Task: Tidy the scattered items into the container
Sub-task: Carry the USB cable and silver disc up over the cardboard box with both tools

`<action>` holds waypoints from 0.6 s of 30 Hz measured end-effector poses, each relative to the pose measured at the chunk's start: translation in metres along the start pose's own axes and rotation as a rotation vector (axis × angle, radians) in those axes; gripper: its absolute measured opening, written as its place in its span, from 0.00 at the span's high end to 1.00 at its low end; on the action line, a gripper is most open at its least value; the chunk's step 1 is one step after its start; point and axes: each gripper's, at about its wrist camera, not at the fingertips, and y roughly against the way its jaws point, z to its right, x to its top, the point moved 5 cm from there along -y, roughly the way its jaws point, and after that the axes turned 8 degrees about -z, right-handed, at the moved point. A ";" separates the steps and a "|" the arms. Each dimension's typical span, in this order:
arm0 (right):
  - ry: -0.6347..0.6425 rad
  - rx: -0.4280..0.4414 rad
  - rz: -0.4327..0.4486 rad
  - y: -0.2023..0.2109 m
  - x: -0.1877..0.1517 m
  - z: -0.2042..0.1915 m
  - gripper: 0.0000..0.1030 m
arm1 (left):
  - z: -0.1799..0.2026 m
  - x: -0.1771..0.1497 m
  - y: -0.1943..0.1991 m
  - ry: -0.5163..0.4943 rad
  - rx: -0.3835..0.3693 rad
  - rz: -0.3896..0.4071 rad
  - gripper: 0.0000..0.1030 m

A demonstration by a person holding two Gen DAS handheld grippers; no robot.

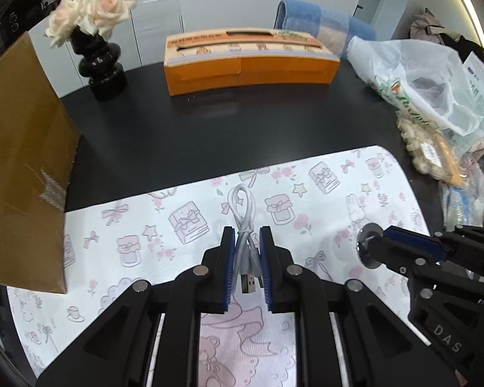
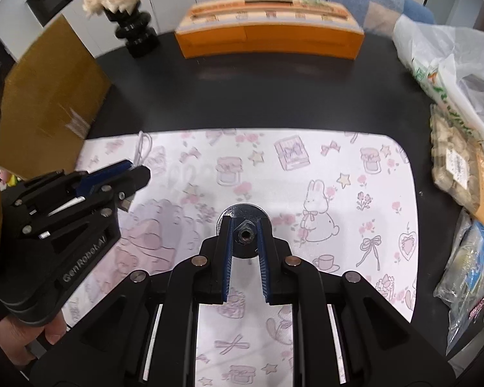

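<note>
My left gripper (image 1: 247, 235) is shut on a coiled white USB cable (image 1: 243, 209), whose loop sticks out ahead over the patterned mat (image 1: 322, 177) and whose plug hangs between the pads. My right gripper (image 2: 244, 222) is shut on a metal bolt with a wide round washer (image 2: 243, 214), held just above the mat (image 2: 355, 161). In the left wrist view the right gripper (image 1: 376, 242) appears at the right with the washer (image 1: 368, 245) at its tip. The left gripper (image 2: 135, 174) shows at the left of the right wrist view. An orange cardboard box (image 1: 248, 61) (image 2: 267, 27) with an open top slot stands at the table's far side.
A black vase of pale roses (image 1: 100, 54) stands at the back left. A brown cardboard flap (image 1: 22, 161) rises along the left. Plastic bags and snack packets (image 1: 435, 103) crowd the right edge. A blue towel (image 1: 322, 16) lies behind the box. A hand (image 2: 25, 338) holds the left gripper.
</note>
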 end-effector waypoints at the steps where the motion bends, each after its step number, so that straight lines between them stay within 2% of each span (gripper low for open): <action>1: 0.000 0.000 0.006 0.005 0.001 -0.002 0.85 | -0.001 0.000 0.007 0.001 -0.003 0.008 0.85; 18: 0.069 -0.053 0.118 0.106 0.022 -0.067 0.85 | -0.034 0.014 0.126 0.020 -0.045 0.156 0.85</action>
